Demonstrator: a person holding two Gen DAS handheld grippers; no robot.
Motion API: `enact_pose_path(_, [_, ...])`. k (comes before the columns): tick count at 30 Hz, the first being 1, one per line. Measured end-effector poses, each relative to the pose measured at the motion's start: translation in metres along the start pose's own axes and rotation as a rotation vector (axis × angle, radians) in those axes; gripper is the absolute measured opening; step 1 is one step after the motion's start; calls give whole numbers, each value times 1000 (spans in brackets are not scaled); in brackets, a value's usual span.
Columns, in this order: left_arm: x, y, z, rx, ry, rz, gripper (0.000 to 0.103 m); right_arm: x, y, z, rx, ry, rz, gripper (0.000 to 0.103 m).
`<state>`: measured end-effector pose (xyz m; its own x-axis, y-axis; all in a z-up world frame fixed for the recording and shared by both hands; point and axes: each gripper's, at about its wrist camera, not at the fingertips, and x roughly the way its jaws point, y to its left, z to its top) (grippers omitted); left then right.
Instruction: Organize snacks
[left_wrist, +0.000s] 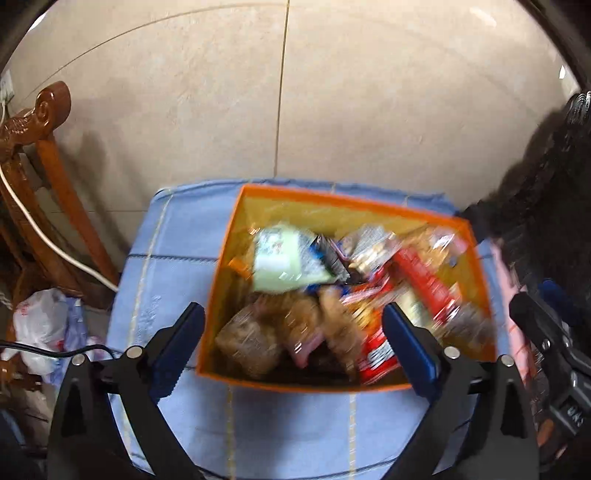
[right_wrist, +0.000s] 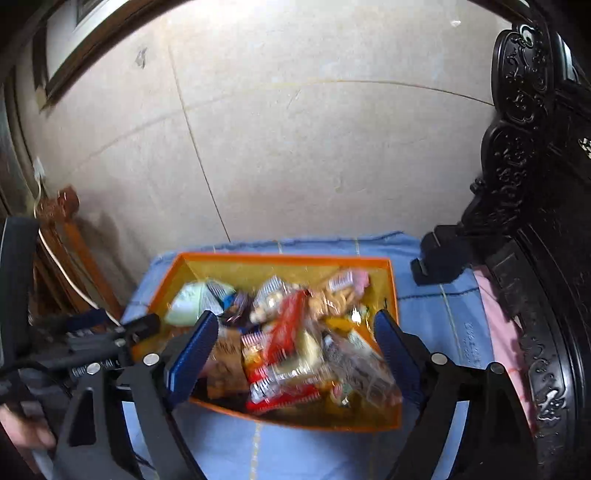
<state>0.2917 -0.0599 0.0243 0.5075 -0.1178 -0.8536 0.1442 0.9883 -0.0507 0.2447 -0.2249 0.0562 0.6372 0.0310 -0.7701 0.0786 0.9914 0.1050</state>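
Snacks (left_wrist: 325, 295) heaped in orange box (left_wrist: 221, 295), directly ahead of both tongs. We hold left gripper (left_wrist: 293, 349) and right gripper (right_wrist: 291, 354) wide, empty; we should descend slowly, isolating one top packet before closing.

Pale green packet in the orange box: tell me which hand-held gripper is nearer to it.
Left. The pale green packet lies just ahead of the open left hand-held gripper, between its fingers' lines. The open right hand-held gripper points at the box's middle, the packet off its left finger.

Orange box (left_wrist: 369, 206) on blue cloth (left_wrist: 177, 251)
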Motion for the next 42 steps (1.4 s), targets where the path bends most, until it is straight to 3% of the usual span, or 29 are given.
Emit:
enact_pose_path(9, [6,12,-43,41,32,42,99,-6,17,-37,-14,58,13,87])
enact_pose_path(13, [0,15,-53,5,56,38,99,-21,23,-42,-21,45,6,87])
enact_pose_path(22, [-29,15,-70,17,23,53,99,-51,29,-52,-20,25,0,87])
enact_pose_path(25, [-39,11,-75,47,14,127,99,-60,30,-57,-27,20,-3,87])
enact_pose_path(33, [-52,17,-87,16,31,48,99,-77,33,-63,-40,2,-11,87])
enact_pose_path(42, [-79,14,-95,27,-66,64,98,-89,33,-65,-35,-16,-7,87])
